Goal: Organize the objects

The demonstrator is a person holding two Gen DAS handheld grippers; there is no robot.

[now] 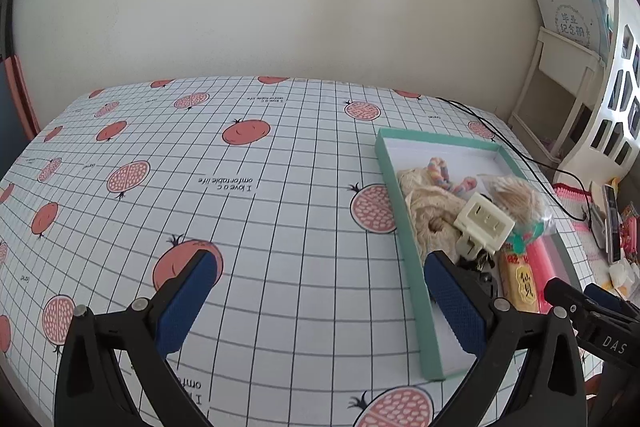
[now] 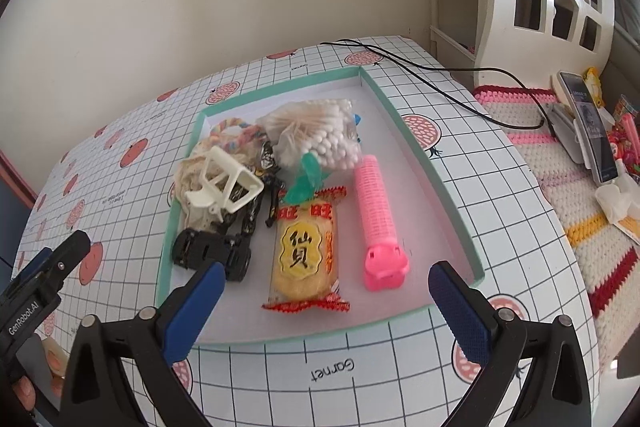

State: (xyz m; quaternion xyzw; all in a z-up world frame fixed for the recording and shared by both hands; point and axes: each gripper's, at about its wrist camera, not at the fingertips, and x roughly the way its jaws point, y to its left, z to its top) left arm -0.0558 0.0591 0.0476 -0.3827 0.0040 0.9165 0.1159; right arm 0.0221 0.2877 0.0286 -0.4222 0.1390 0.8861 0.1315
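**Two released hand-held grippers over a filled box**

The right hand-held gripper (image 2: 324, 283) hangs with its two blue pads spread wide and nothing between them, above the near end of the one teal-rimmed box (image 2: 448, 183) on the worktop (image 2: 500, 211). The left hand-held gripper (image 1: 316, 275) is likewise released, its pads wide apart over the gridded cloth just left of the box.

Counted inside the box, near to far: one yellow snack packet (image 2: 306, 247), one pink hair roller (image 2: 378, 215) beside it, one black toy car (image 2: 212, 251), one cream plastic plug adapter (image 2: 222, 183) lying on a cream knitted piece (image 1: 424, 211), one green clip (image 2: 306, 179), one bag of cotton swabs (image 2: 320, 135), and one pastel braided loop (image 2: 236, 135) at the far end.

The right wrist view alone shows the car and roller whole, plus fingertips (image 2: 26, 391) at the lower left. The left wrist view alone shows the open stretch of cloth and a booklet (image 1: 572, 15) standing on a white shelf (image 1: 560, 75). One black cable (image 2: 420, 67) trails beyond the box.
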